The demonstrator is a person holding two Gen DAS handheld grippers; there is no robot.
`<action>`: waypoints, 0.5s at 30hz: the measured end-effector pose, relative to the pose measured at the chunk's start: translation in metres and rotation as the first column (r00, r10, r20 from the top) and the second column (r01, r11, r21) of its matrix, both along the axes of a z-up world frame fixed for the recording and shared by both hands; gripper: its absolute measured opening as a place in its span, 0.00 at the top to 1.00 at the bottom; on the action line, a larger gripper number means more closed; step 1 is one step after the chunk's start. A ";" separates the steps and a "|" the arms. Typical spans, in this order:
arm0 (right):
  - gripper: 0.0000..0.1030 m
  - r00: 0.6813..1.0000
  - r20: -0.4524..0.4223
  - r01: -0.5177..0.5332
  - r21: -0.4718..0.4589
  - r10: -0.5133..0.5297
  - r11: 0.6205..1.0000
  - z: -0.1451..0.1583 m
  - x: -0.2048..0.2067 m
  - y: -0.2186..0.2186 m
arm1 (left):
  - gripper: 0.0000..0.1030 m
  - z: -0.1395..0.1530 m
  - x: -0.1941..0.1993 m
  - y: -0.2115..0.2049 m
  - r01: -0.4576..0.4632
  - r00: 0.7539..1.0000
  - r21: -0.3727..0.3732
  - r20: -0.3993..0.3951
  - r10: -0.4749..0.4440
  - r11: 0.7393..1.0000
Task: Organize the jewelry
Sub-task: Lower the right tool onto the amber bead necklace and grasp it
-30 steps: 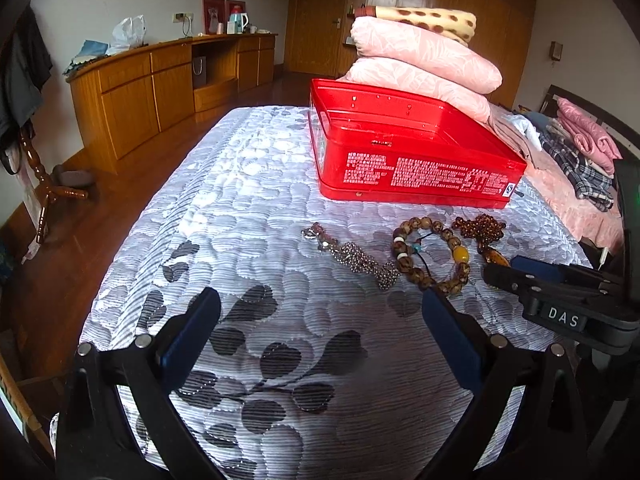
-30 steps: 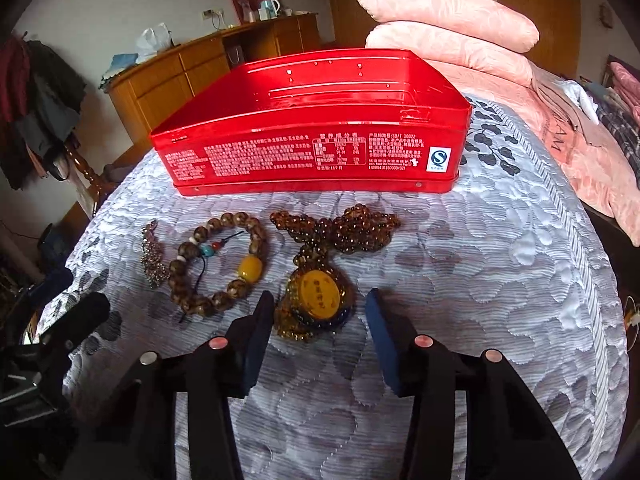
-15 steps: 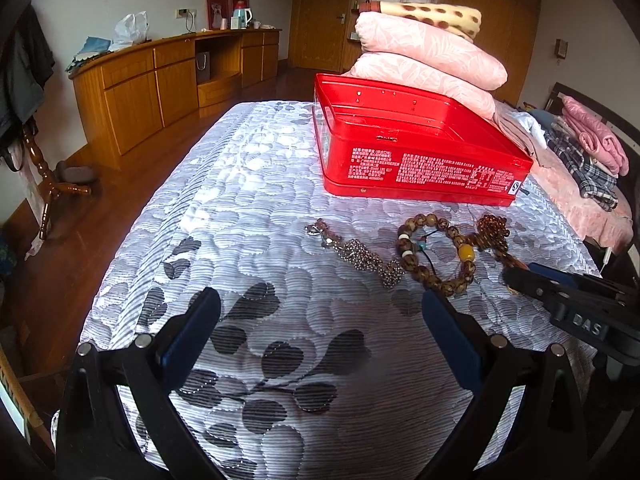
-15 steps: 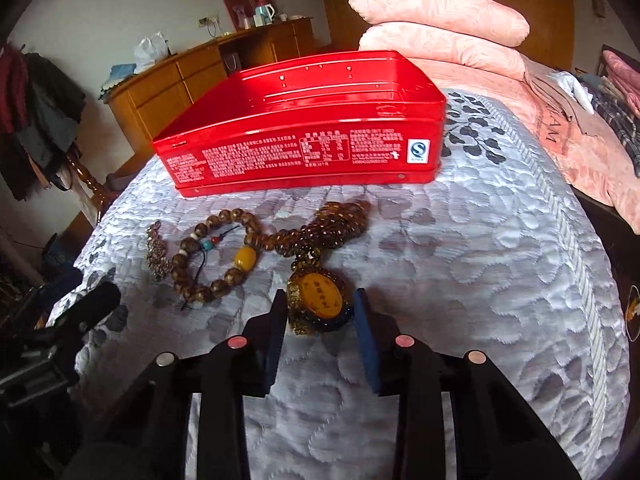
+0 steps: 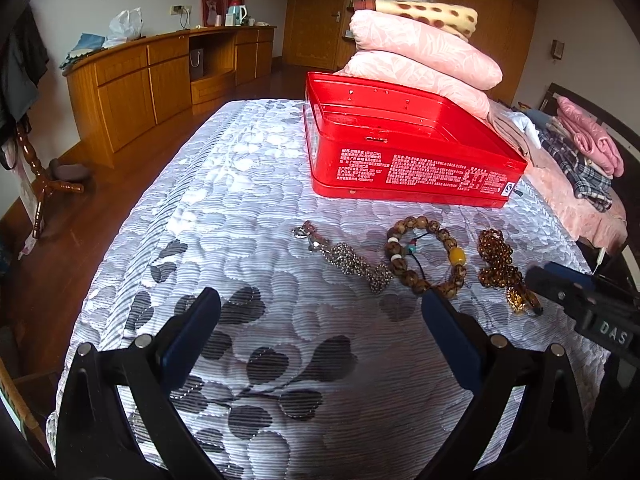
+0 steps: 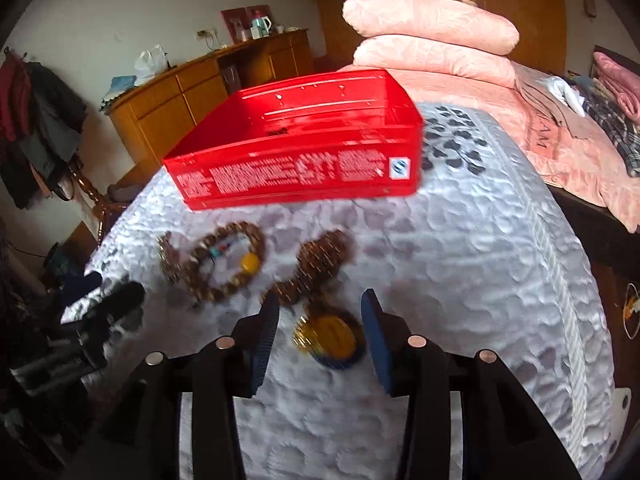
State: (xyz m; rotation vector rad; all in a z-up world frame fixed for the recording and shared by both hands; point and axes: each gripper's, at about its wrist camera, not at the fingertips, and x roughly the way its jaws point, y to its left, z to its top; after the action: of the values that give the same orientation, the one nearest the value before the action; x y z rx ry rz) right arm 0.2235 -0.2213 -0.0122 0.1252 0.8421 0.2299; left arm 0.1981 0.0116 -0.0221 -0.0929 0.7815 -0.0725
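Observation:
Three pieces of jewelry lie on the quilted bed in front of an open red box (image 5: 404, 152) (image 6: 296, 156): a silver chain (image 5: 344, 260) (image 6: 166, 254), a wooden bead bracelet (image 5: 424, 256) (image 6: 226, 260) and an amber bead necklace (image 5: 498, 258) (image 6: 320, 258) with a round yellow pendant (image 6: 330, 338). My right gripper (image 6: 320, 334) is open, its fingers either side of the pendant; it also shows in the left wrist view (image 5: 556, 288). My left gripper (image 5: 320, 328) is open and empty, short of the chain.
Folded pink quilts (image 5: 420, 52) are stacked behind the box. Clothes (image 5: 580, 152) lie on the bed at right. A wooden sideboard (image 5: 160, 76) stands along the left wall. The bed's left edge (image 5: 132, 220) drops to a wooden floor.
My right gripper has slid forward around the pendant, narrowed, then widened a little; the necklace has bunched and shifted right, away from the bracelet. The left gripper has hardly moved.

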 end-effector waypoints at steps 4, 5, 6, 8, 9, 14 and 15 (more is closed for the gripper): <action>0.57 0.999 -0.048 0.020 -0.006 -0.021 1.000 -0.011 0.020 0.007 | 0.05 0.002 0.000 0.003 -0.001 1.000 -0.007 0.009 0.001 1.000; 0.57 0.998 -0.058 0.027 -0.005 -0.027 1.000 -0.014 0.022 0.007 | 0.05 0.002 -0.001 0.004 -0.001 1.000 -0.002 0.012 0.001 1.000; 0.55 0.997 -0.070 0.032 0.002 -0.032 0.999 -0.017 0.024 0.007 | 0.05 0.002 -0.002 0.005 0.000 1.000 0.005 0.015 0.000 1.000; 0.54 0.997 -0.071 0.032 0.004 -0.032 0.999 -0.019 0.028 0.008 | 0.05 0.003 -0.003 0.007 -0.003 1.000 0.016 0.019 0.002 1.000; 0.54 0.997 -0.071 0.033 -0.002 -0.033 0.999 -0.020 0.029 0.009 | 0.05 0.003 -0.003 0.009 -0.005 1.000 0.017 0.020 0.005 1.000; 0.60 0.998 -0.055 0.019 -0.030 -0.021 0.999 -0.021 0.031 0.017 | 0.05 0.000 -0.002 0.015 -0.011 1.000 -0.009 0.006 0.011 1.000; 0.61 0.998 -0.052 0.018 -0.033 -0.019 0.999 -0.022 0.031 0.017 | 0.05 0.000 -0.002 0.015 -0.012 1.000 -0.012 0.005 0.012 1.000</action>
State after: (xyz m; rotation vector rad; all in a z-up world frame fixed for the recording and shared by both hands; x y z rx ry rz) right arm 0.2543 -0.2044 -0.0338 0.1093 0.8956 0.1964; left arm 0.1958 0.0268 -0.0218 -0.1086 0.7758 -0.0656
